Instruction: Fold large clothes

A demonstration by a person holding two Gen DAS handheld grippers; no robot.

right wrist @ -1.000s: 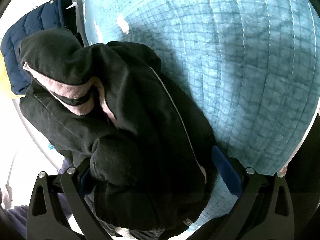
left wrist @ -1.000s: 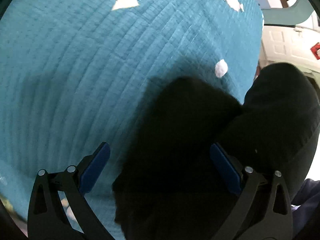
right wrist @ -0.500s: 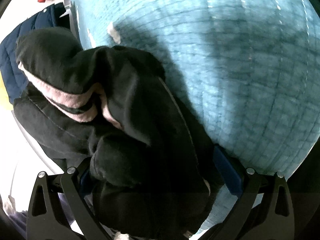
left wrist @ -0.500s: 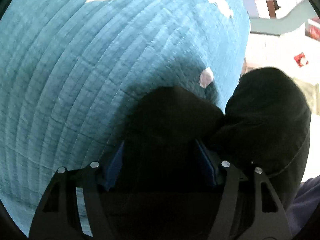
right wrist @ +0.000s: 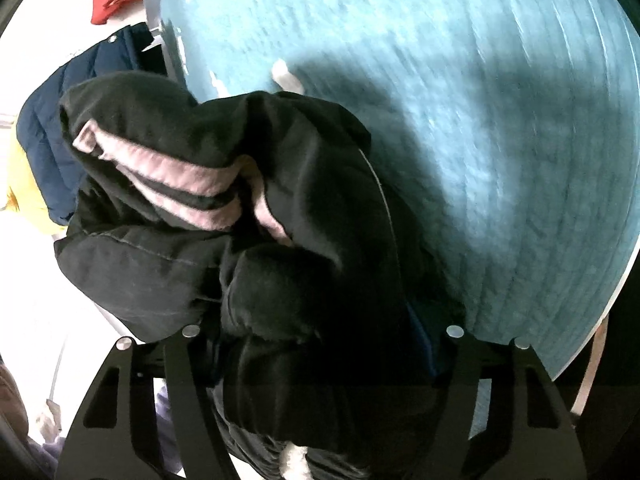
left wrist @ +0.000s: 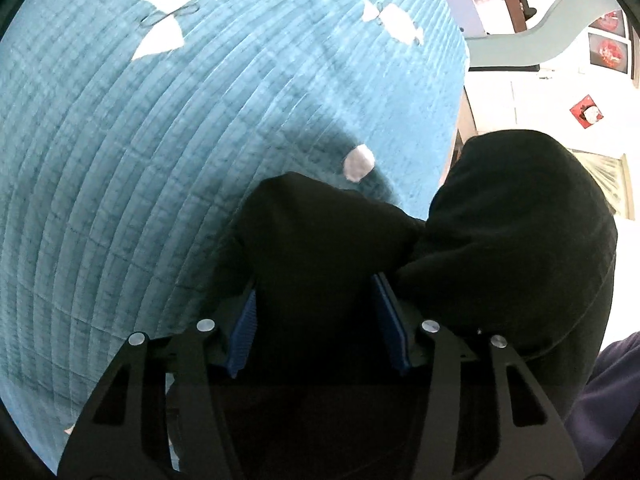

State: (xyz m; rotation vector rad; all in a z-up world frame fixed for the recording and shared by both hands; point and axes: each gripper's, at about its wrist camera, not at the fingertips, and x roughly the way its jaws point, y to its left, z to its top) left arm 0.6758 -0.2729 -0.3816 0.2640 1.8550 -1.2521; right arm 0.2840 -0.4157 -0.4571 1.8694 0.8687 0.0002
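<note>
My left gripper [left wrist: 320, 320] is clenched on a thick fold of the black garment [left wrist: 328, 248], blue pads [left wrist: 242, 330] pressing it from both sides. My right gripper [right wrist: 320, 344] is clamped on another bunch of the garment [right wrist: 280, 208], its pink stripes [right wrist: 188, 184] showing on the left. The garment is bunched at the near edge of the teal quilt [left wrist: 160, 160], partly hanging past it. A navy jacket [right wrist: 60, 120] lies far left.
</note>
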